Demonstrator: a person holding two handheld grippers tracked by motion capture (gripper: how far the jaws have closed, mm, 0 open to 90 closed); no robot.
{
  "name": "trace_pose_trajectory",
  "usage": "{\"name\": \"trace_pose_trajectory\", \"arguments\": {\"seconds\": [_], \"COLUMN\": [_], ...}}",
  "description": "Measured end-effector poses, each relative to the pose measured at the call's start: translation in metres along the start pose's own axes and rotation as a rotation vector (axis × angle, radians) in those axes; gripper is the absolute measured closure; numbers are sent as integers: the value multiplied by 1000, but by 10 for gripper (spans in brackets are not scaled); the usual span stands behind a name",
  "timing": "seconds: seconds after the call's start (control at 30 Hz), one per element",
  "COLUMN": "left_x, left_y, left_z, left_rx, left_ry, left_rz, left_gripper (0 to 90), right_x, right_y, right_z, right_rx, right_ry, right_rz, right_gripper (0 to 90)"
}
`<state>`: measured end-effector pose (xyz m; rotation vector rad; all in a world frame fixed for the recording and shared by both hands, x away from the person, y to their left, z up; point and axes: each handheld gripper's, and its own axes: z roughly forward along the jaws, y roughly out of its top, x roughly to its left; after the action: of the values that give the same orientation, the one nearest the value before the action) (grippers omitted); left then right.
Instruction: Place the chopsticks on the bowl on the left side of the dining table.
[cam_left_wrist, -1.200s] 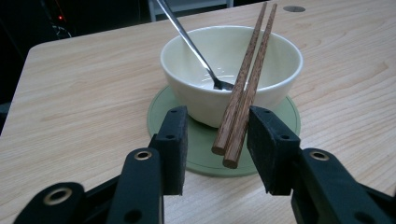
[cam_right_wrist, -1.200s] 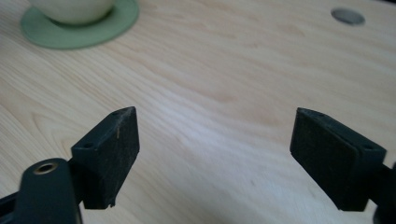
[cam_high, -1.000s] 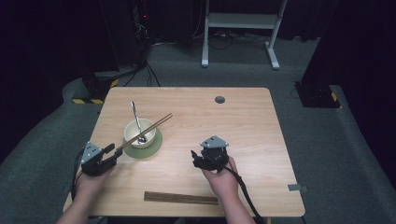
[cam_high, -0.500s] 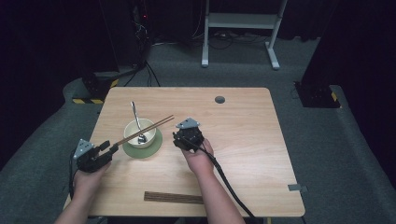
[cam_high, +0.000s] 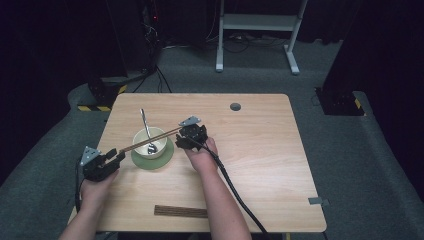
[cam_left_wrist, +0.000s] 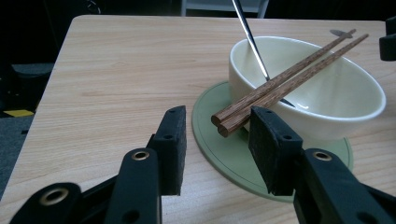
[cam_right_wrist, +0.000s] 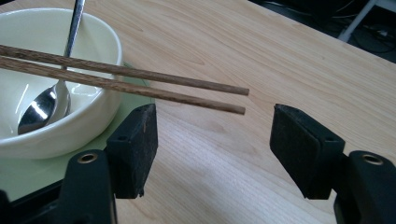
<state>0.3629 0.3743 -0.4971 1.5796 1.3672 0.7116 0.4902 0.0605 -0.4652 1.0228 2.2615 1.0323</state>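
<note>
Nearest the person, a bundle of dark sticks (cam_high: 180, 211) lies flat at the counter's (cam_high: 260, 150) front edge, untouched. Farther in, the left tool (cam_left_wrist: 217, 133) sits with its jaws apart, the thick butt ends of a pair of wooden chopsticks (cam_left_wrist: 285, 79) reaching in between them. The right tool (cam_right_wrist: 212, 128) is likewise spread wide, the thin tips hanging just above its gap. The chopsticks lie side by side across the rim of a cream bowl (cam_high: 149, 142) on a green coaster (cam_high: 165, 157). I'd judge them light, stiff and apt to roll; best pinched together near one end. Beyond, a metal spoon (cam_high: 145, 131) leans in the bowl.
</note>
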Motion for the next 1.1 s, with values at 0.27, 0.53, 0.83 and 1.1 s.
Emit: {"name": "trace_pose_trajectory", "arguments": {"seconds": [0.27, 0.53, 0.83, 1.1], "left_x": [2, -1, -5, -3], "left_y": [1, 3, 3, 3], "left_z": [5, 10, 12, 12], "left_rx": [1, 2, 4, 2], "left_ry": [10, -3, -20, -32], "left_rz": [-17, -12, -2, -15], "left_gripper": [567, 571, 575, 569], "right_x": [-1, 4, 8, 10], "right_y": [3, 7, -3, -15], "right_z": [14, 17, 5, -9], "right_rx": [22, 14, 15, 7], "right_ry": [26, 58, 34, 34], "right_rz": [-4, -21, -15, -14], "right_gripper": [303, 321, 357, 388]}}
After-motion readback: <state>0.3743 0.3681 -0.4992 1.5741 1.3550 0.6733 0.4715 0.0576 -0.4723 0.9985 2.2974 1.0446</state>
